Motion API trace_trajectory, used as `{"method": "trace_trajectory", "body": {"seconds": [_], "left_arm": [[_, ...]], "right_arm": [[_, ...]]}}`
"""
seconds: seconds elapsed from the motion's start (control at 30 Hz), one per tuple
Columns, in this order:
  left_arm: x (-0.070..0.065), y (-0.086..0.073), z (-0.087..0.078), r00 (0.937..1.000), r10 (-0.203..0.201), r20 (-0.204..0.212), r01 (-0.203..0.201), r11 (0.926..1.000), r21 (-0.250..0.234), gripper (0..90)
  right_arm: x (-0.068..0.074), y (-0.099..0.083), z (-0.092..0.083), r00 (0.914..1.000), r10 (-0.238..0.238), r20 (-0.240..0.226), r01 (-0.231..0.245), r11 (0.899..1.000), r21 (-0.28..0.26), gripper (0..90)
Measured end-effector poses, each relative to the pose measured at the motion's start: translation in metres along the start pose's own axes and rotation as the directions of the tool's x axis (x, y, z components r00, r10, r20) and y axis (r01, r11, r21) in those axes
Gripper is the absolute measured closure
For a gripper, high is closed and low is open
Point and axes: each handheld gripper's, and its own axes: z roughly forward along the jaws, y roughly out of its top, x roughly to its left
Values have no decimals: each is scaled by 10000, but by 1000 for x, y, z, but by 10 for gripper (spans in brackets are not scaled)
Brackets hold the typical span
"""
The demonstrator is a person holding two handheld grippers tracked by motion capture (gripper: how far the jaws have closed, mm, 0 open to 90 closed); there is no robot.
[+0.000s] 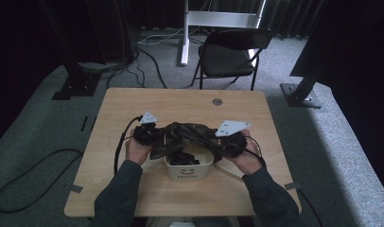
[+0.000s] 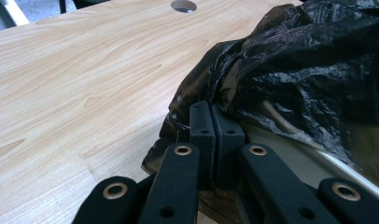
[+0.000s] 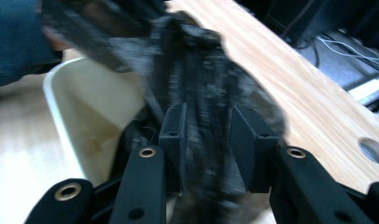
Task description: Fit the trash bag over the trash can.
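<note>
Your left claw (image 2: 217, 122) was pinched shut on the near edge of the black plastic bag (image 1: 190, 135), at the left rim of the cream bin (image 1: 188, 166) in the middle of the tabletop (image 1: 133, 101). Your right claw (image 3: 214, 133) stood part open with bag film bunched between its jaws, the pads not pressing on it. The bag stretched crosswise between your two claws, draped over the bin's mouth, so the loose side lay right in front of your right claw, the nearer one to regrip it. The bin's front bore dark lettering, too small to read.
</note>
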Motion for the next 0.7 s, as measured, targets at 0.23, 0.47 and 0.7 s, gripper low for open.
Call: {"method": "trace_trajectory", "body": {"seconds": [0.23,0.47,0.7], "left_arm": [[0,0,0,10000,-13,0,13,10000,-9,887],[1,-1,1,10000,21,-95,-19,9999,162,888],[2,-2,2,9999,-38,-132,41,9998,194,888]], "right_arm": [[19,2,14,9979,-399,-511,403,9992,58,659],[22,-2,17,9969,-501,-603,515,9984,226,900],[40,-5,7,9878,-1040,-1161,1079,9938,275,900]]}}
